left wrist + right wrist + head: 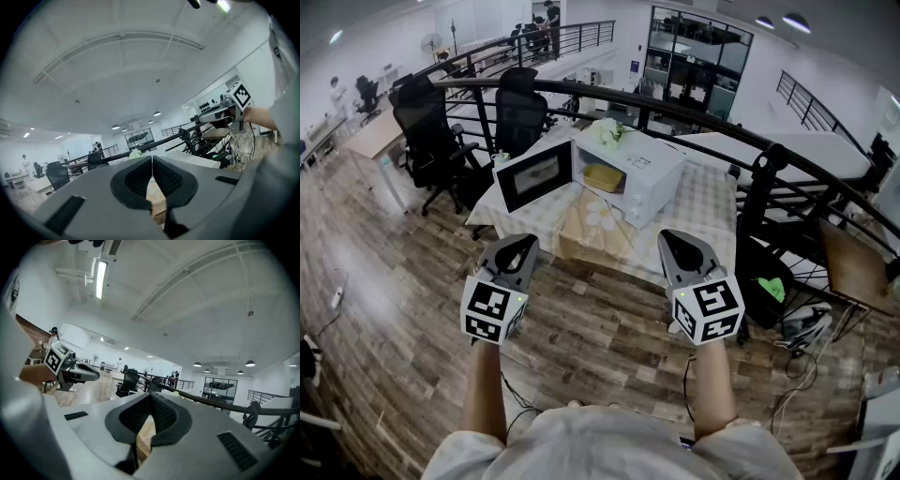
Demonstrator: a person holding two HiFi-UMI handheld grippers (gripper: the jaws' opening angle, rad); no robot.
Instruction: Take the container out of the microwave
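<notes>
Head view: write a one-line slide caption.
Left gripper and right gripper, both shut and empty, face the open microwave; yellow container sits inside.

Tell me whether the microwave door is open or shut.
Open. The microwave has its door swung out to the left in the head view, and the yellow container shows inside the cavity.

An open-plan office on a raised level: 2 black swivel chairs (431,141) stand far left by a desk (373,139). A curved black railing (694,111) edges the wooden floor (394,300), and a glass-walled room (698,52) sits far back.
</notes>
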